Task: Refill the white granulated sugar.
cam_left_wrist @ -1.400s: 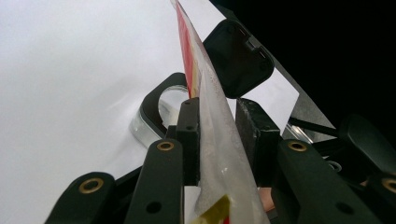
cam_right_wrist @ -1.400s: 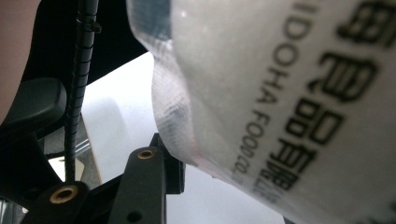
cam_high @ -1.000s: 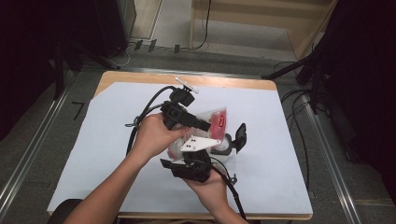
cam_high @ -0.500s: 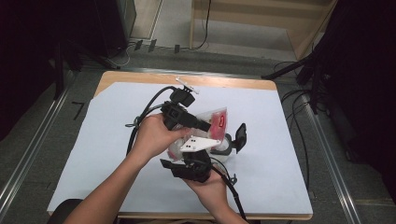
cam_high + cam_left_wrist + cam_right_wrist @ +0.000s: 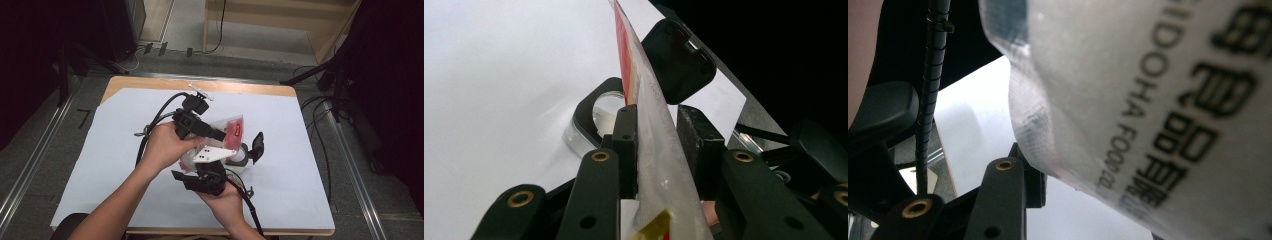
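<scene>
Pouch: a translucent plastic food pouch with red printing (image 5: pixel 231 131) is held above the middle of the table (image 5: pixel 310 200), over a clear round container with a black flip lid (image 5: pixel 247 150).
Left gripper: the left gripper (image 5: pixel 220 135) is clamped on the pouch; in the left gripper view the film (image 5: pixel 651 130) is seen edge-on, pinched between the two black jaws.
Right gripper: the right gripper (image 5: pixel 210 165) is raised against the lower part of the pouch; whether it is clenched or released cannot be told, since one jaw is covered by the film (image 5: pixel 1128 100).
Container: the lid (image 5: pixel 676 62) is swung open, and the mouth lies just beneath the pouch edge.
Handling: the pouch is judged light, soft and limp, with a slippery film that may crease or slide. A hold on the flat sealed margin is advised, not on the filled belly.
Writing: black lettering is partly legible in the right gripper view, reading roughly "IDOHA FOOD"; the remaining characters are too blurred to be read.
</scene>
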